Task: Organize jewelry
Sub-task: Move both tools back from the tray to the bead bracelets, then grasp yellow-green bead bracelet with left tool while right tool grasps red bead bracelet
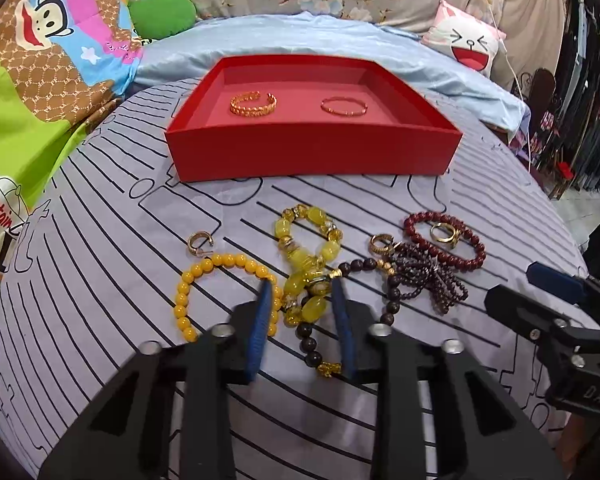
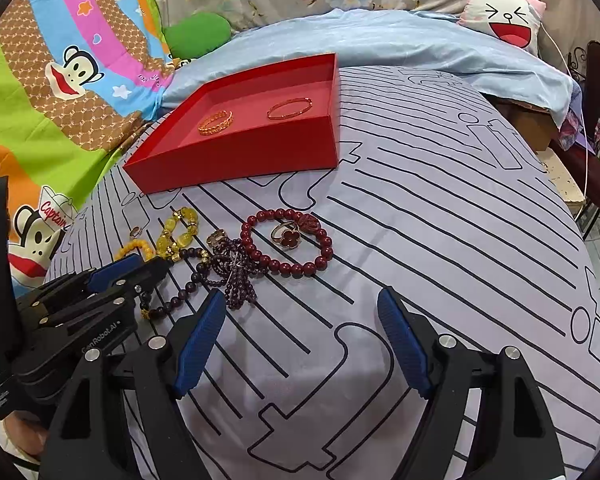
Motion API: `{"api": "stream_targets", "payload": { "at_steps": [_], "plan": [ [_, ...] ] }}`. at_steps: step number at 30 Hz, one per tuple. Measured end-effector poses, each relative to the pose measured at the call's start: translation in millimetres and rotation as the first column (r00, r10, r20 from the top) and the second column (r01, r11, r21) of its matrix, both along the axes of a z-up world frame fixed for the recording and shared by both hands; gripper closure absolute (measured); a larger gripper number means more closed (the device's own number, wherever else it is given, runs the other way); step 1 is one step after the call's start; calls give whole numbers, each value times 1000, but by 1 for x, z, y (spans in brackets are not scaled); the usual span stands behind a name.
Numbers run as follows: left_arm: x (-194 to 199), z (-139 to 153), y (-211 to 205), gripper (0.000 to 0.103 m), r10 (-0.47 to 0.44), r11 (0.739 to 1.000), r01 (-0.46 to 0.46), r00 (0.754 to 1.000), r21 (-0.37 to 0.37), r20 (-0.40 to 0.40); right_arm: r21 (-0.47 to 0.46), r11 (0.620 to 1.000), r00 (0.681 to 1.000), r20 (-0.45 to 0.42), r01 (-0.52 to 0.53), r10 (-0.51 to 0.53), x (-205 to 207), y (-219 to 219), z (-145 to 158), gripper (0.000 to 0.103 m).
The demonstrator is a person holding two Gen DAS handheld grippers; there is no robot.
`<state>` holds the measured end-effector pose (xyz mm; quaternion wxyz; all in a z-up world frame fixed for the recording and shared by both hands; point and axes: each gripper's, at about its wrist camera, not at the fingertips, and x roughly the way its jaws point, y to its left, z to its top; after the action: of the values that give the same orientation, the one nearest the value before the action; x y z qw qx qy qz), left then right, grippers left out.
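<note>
My left gripper [image 1: 302, 286], half open, straddles the chunky translucent yellow bead bracelet [image 1: 306, 256] lying just before the red tray [image 1: 312, 152]; my right gripper [image 2: 302, 300] gapes wide, empty.

A surface covered by a pale grey cloth [image 2: 440, 216] printed with black lines is seen. On it a red tray [image 1: 312, 152] is set at the far side. Nearer, loose jewellery is spread: an orange bead bracelet [image 1: 188, 296], a chunky yellow bracelet [image 1: 300, 240], a dark bead strand [image 1: 428, 280], a red bead bracelet [image 2: 288, 242] around a ring [image 2: 286, 235], and small gold hoops [image 1: 199, 240]
</note>
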<state>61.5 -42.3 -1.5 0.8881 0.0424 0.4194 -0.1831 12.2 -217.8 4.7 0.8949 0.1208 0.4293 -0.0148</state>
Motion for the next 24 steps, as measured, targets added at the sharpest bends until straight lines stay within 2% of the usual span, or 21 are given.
{"api": "stream_targets", "payload": {
  "at_steps": [1, 4, 16, 24],
  "plan": [
    [0, 1, 2, 92, 4, 1000, -4, 1000, -15, -6, 4, 1000, 1000, -2, 1, -1, 1, 0, 0, 28],
    [0, 4, 9, 93, 26, 999, -27, 1000, -46, -9, 1, 1000, 1000, -5, 1, -1, 4, 1, -1, 28],
    [1, 4, 37, 94, 105, 991, -108, 994, -78, -32, -3, 1000, 1000, 5, 1, -1, 15, 5, 2, 29],
    [5, -3, 44, 93, 128, 988, -132, 991, -81, -48, -17, 1000, 1000, 12, -14, 14, 25, 9, 5, 37]
  ]
}}
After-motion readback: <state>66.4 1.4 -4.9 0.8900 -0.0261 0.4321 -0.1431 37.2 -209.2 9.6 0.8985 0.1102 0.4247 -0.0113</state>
